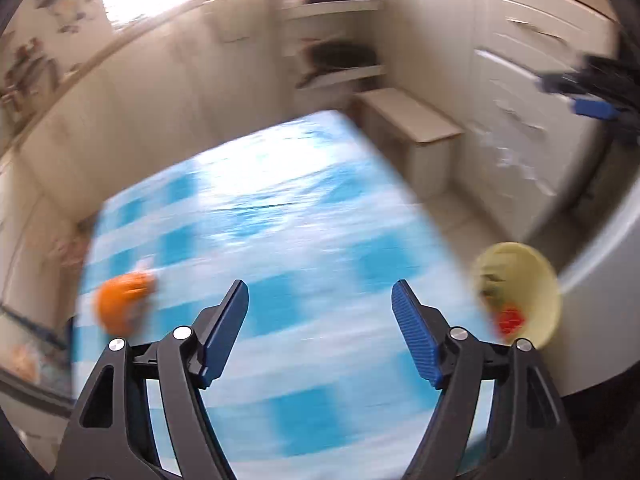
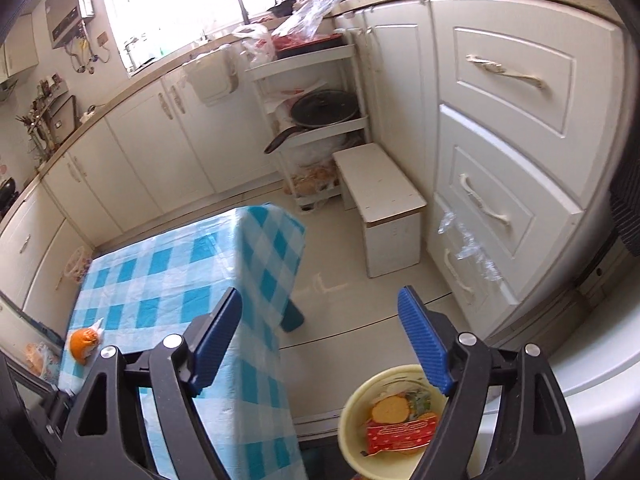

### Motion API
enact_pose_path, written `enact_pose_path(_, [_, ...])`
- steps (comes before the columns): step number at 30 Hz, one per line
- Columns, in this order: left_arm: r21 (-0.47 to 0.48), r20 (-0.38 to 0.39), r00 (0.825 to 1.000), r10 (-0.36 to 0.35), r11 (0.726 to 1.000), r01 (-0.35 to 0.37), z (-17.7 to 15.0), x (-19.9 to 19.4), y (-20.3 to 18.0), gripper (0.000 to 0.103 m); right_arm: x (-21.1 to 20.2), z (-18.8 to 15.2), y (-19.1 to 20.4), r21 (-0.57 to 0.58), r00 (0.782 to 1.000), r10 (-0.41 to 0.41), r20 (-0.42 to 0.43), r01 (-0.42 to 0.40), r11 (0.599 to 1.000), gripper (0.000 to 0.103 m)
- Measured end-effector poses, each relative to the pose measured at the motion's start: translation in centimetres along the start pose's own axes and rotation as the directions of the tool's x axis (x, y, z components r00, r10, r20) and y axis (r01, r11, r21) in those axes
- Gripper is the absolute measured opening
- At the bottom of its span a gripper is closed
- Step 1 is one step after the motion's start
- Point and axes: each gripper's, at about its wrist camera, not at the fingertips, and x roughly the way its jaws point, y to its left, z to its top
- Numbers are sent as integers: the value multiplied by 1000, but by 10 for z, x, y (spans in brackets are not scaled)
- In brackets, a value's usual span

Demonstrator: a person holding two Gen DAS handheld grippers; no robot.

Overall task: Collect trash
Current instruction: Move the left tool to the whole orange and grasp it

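An orange piece of trash [image 2: 83, 343] lies near the left edge of the blue-checked table [image 2: 160, 280]; it shows blurred in the left wrist view [image 1: 124, 306]. A pale yellow bin [image 2: 362, 412] on the floor holds a red wrapper [image 2: 400, 433] and other scraps; it also shows in the left wrist view [image 1: 520, 292]. My left gripper [image 1: 320, 308] is open and empty above the table. My right gripper [image 2: 320, 320] is open and empty, above the table's right edge and the bin. The right gripper shows at the far right of the left wrist view [image 1: 592, 96].
White cabinets and drawers [image 2: 500, 140] line the back and right. A white step stool [image 2: 384, 208] and a shelf rack with a pan [image 2: 320, 112] stand on the floor behind the table. A white appliance [image 2: 592, 400] is at the right.
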Motion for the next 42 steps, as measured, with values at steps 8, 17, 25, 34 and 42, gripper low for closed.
enact_pose_path(8, [-66, -158, 966, 204, 974, -217, -19, 54, 152, 77, 28, -10, 61, -49, 994, 69, -84, -73, 996, 78])
enact_pose_path(17, [206, -142, 948, 285, 945, -253, -32, 89, 139, 78, 55, -22, 139, -172, 987, 93, -129, -115, 978, 78])
enact_pose_path(25, [99, -182, 962, 202, 978, -186, -32, 102, 172, 70, 72, -28, 179, -242, 982, 99, -161, -136, 961, 78])
enact_pose_path(34, [-139, -146, 987, 70, 986, -91, -27, 82, 223, 39, 89, -35, 215, -275, 974, 114, -196, -166, 947, 78])
enact_pose_path(42, [-464, -140, 985, -99, 885, 23, -46, 71, 284, 32, 121, -67, 277, -341, 935, 154, -319, -264, 902, 78])
